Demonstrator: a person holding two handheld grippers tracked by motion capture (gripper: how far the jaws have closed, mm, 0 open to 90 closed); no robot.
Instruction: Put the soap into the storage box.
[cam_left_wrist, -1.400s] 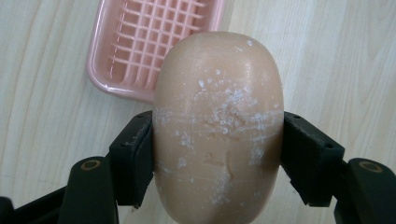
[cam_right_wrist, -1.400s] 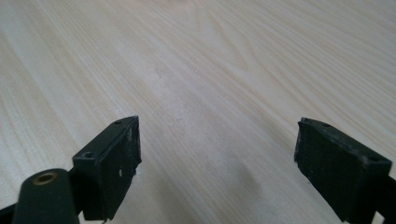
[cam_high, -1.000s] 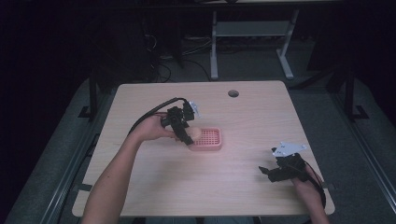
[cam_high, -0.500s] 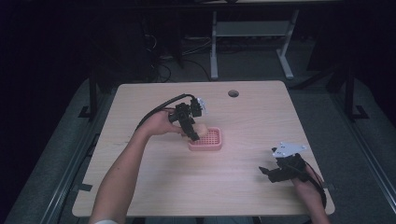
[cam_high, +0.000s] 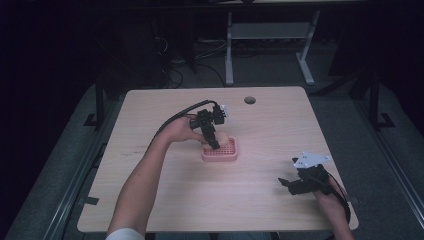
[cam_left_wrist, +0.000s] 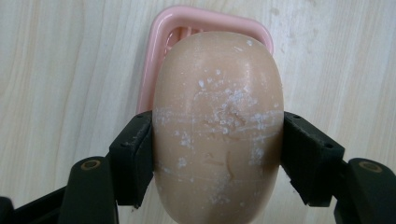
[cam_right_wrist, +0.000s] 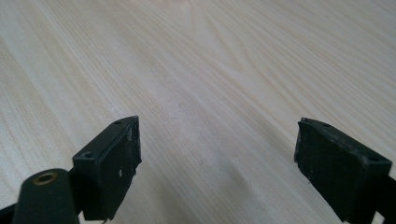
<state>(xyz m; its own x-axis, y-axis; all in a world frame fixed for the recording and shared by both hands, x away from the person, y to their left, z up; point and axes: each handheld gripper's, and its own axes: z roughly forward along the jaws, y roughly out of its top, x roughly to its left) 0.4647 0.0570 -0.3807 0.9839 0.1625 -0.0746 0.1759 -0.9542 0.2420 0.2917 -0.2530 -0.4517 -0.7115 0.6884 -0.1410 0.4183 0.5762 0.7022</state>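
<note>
Left gripper (cam_left_wrist: 218, 154) clamped on soap (cam_left_wrist: 218, 126), one jaw pressed to each long side of bar. Soap tan, oval, w/ white flecks and scuff lines across mid. Held over pink dish (cam_left_wrist: 159, 51); dish rim seen behind and to one side of bar in left gripper view; couldn't tell if soap touched dish. In high view, left gripper (cam_high: 214, 142) tilted down at near-left corner of dish (cam_high: 220, 157), soap (cam_high: 223, 137) showing just beside jaws, above dish's gridded floor. Dish sat approx. mid-table (cam_high: 165, 200), slightly toward far side. Left hand (cam_high: 182, 130) wrapped round gripper body, forearm coming in from bottom left, cable looping back over wrist.

Right gripper (cam_right_wrist: 217, 163) gaping wide, nothing between jaws, bare wood grain under them. In high view, right gripper (cam_high: 287, 184) low over table near front-right corner, well apart from dish, grey plate on top. Round hole (cam_high: 249, 100) near table's far edge.
</note>
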